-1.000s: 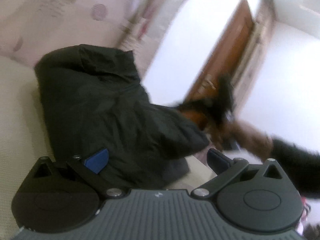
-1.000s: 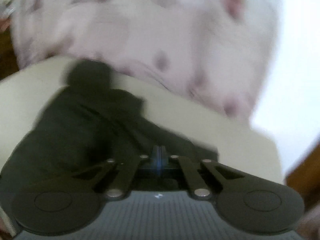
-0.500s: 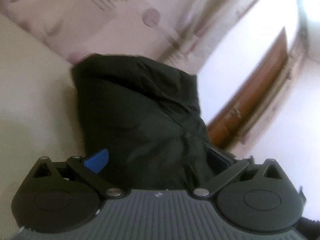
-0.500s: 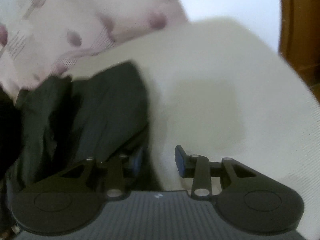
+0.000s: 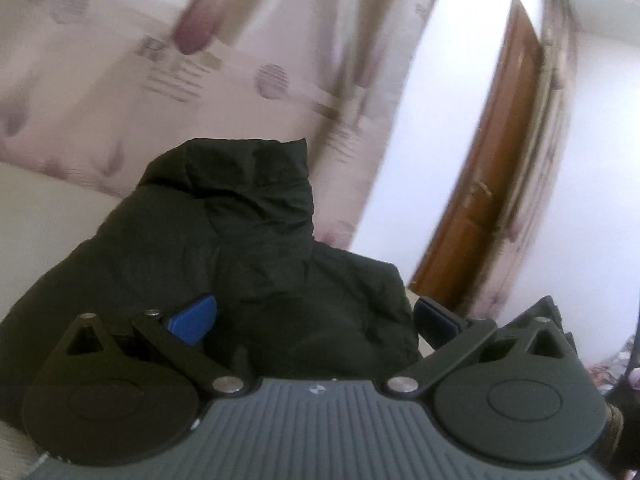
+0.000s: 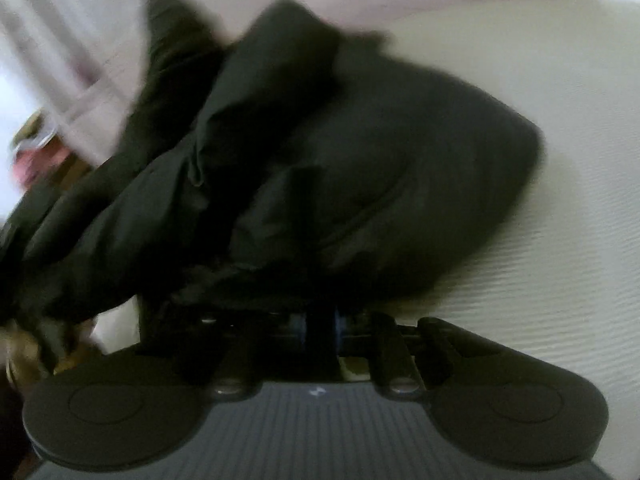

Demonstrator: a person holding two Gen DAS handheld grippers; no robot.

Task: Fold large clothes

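While the bulky black padded jacket [image 5: 248, 264] is lying in a crumpled heap on the cream ribbed-fabric bed [image 6: 560, 208], its collar end is standing up toward the bed's far edge, by the pale curtain with mauve blotches [image 5: 168, 80]. In the right wrist view the jacket [image 6: 320, 152] is spreading from the bed's left edge toward its middle, blurred. The right gripper [image 6: 322, 326] is sitting at the jacket's near hem; its jaws have just been closing, and a dark fold is lying between the blue pads, which look pinched on it. The left gripper [image 5: 316, 316] is resting against the jacket's near side, jaws wide apart, one blue pad [image 5: 192, 320] lying against the cloth and the other clear of it beside the heap. Beyond the bed's right corner a brown wooden door [image 5: 496, 184] is showing in the white wall [image 5: 432, 120].
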